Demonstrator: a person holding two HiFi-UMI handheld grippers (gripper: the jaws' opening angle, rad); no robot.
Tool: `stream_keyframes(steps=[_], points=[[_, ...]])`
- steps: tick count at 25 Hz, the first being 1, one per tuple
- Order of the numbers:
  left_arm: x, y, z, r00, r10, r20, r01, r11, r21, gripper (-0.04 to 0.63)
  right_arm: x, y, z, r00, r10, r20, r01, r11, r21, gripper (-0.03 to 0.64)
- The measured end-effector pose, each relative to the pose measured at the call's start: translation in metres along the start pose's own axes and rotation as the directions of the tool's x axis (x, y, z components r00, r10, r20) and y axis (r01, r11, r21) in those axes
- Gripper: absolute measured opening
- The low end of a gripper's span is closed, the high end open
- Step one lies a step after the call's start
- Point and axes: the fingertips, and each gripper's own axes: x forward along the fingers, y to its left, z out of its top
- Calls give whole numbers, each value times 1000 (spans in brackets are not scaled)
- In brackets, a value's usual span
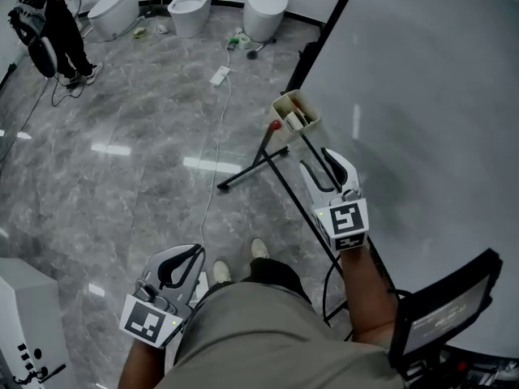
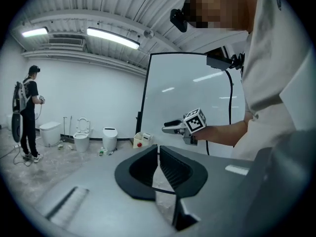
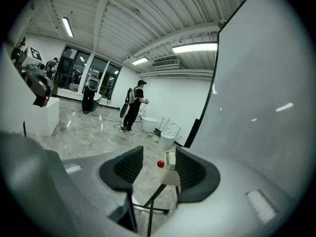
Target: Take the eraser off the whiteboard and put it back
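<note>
The large whiteboard (image 1: 438, 136) fills the right side of the head view. At the near end of its ledge hangs a beige box (image 1: 296, 113) with a red knob (image 1: 276, 125) beside it. A pale block stands in the box; I cannot tell whether it is the eraser. My right gripper (image 1: 318, 159) hovers just short of the box, pointing at it, jaws wide open and empty. In the right gripper view the box (image 3: 170, 160) shows between the open jaws, farther off. My left gripper (image 1: 195, 254) hangs low by my leg, shut on nothing (image 2: 158, 149).
The board's black stand leg (image 1: 251, 168) splays over the marble floor. A cable and power strip (image 1: 220, 75) lie beyond it. Toilets (image 1: 188, 10) line the far wall, and a person (image 1: 49, 23) stands at far left. A white cabinet (image 1: 24, 314) is lower left, a dark screen (image 1: 450, 306) lower right.
</note>
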Motion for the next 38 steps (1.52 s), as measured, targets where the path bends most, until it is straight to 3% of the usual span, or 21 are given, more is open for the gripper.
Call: stream_keyframes(steps=[5, 12, 15, 19, 26, 31, 38], points=[[-6, -12, -20, 995, -99, -25, 98, 995, -25, 21, -66, 43, -11, 998, 15, -59, -14, 1000, 22, 198], [-22, -28, -13, 997, -77, 10, 76, 996, 37, 21, -142, 103, -34, 991, 108, -83, -104, 993, 51, 198], [-29, -59, -13, 996, -94, 0, 94, 993, 71, 21, -181, 115, -33, 990, 130, -58, -128, 991, 44, 198], [-40, -122, -16, 994, -109, -20, 110, 988, 105, 21, -255, 122, -37, 993, 121, -19, -118, 987, 106, 198], [-95, -218, -12, 997, -57, -50, 65, 982, 179, 21, -391, 134, -88, 993, 113, -20, -107, 978, 179, 198], [-124, -261, -27, 990, -28, -135, 53, 981, 186, 21, -441, 145, -119, 991, 132, -8, -127, 968, 217, 198], [-124, -302, -18, 988, -95, -119, 122, 962, 244, 21, -481, 153, -128, 996, 85, 15, -86, 961, 262, 198]])
